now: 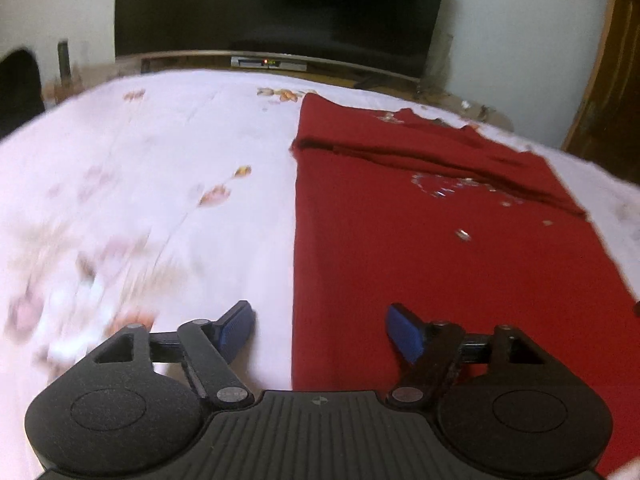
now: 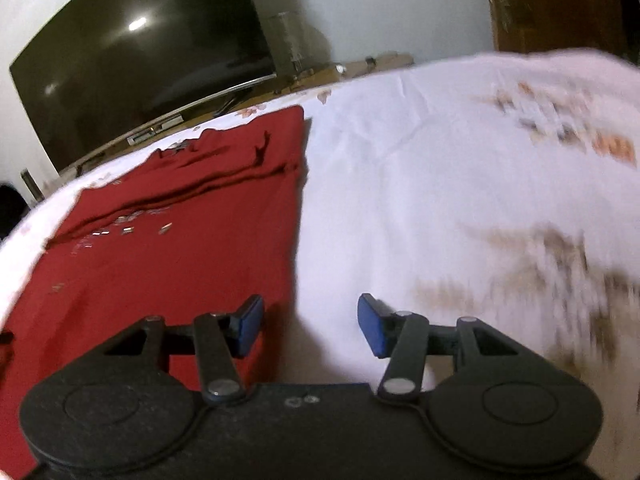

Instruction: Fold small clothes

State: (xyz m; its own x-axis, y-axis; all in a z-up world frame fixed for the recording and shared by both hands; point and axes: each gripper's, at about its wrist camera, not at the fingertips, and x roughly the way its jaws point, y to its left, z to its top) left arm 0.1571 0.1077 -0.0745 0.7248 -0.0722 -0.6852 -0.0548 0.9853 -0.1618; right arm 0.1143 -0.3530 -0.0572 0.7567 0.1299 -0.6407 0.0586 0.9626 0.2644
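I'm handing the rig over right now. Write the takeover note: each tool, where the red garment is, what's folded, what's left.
Left tool: open, holding nothing, straddling the garment's left edge.
Right tool: open, holding nothing, straddling the garment's right edge.
Red garment: lies flat on the white floral bedsheet, in front of the TV.
Done: a layer is folded across the far part, with a crosswise ridge; side edges look straight.
Left: the near part is still one flat layer; probably fold it towards the far end, then tidy.

Dark TV [image 1: 280,4] on low stand [image 1: 264,60], pale wall [image 1: 512,20], wooden door [image 2: 556,0], floral white bedsheet [image 1: 180,152]
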